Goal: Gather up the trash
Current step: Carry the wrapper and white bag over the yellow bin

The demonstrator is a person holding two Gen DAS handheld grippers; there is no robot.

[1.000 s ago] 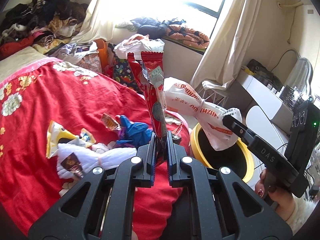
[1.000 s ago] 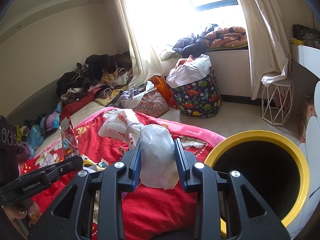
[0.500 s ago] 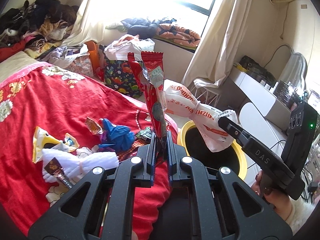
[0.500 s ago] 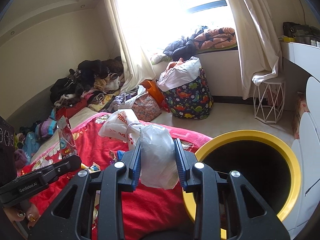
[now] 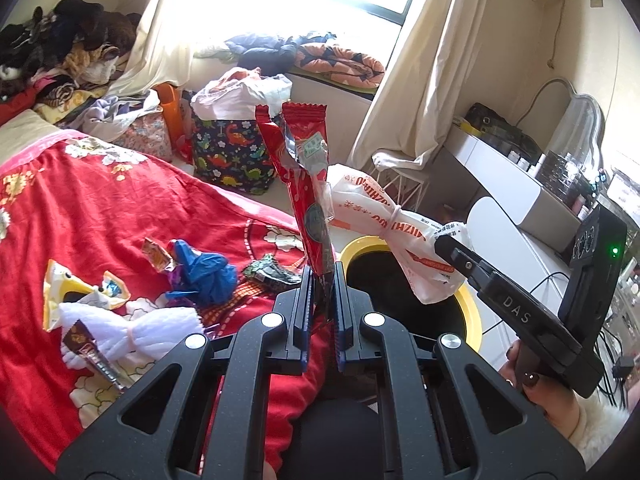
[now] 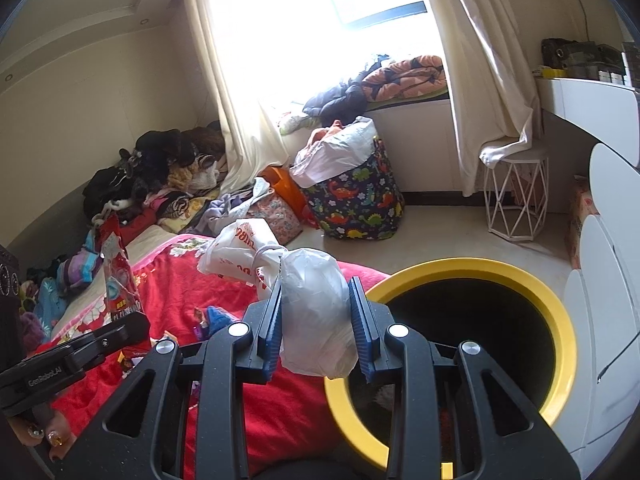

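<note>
beside the yellow-rimmed bin (image 6: pixel 448 268): left gripper (image 5: pixel 320 276) clenched on upright red snack wrapper (image 5: pixel 306 184); right gripper (image 6: pixel 316 300) grasping knotted white plastic bag (image 6: pixel 312 308), near the rim.

My right claw (image 6: pixel 318 328) is squeezing a knotted white plastic bag (image 6: pixel 312 304), hanging at the rim of the yellow bin (image 6: pixel 560 320), beside the red bedspread (image 6: pixel 172 276).
</note>
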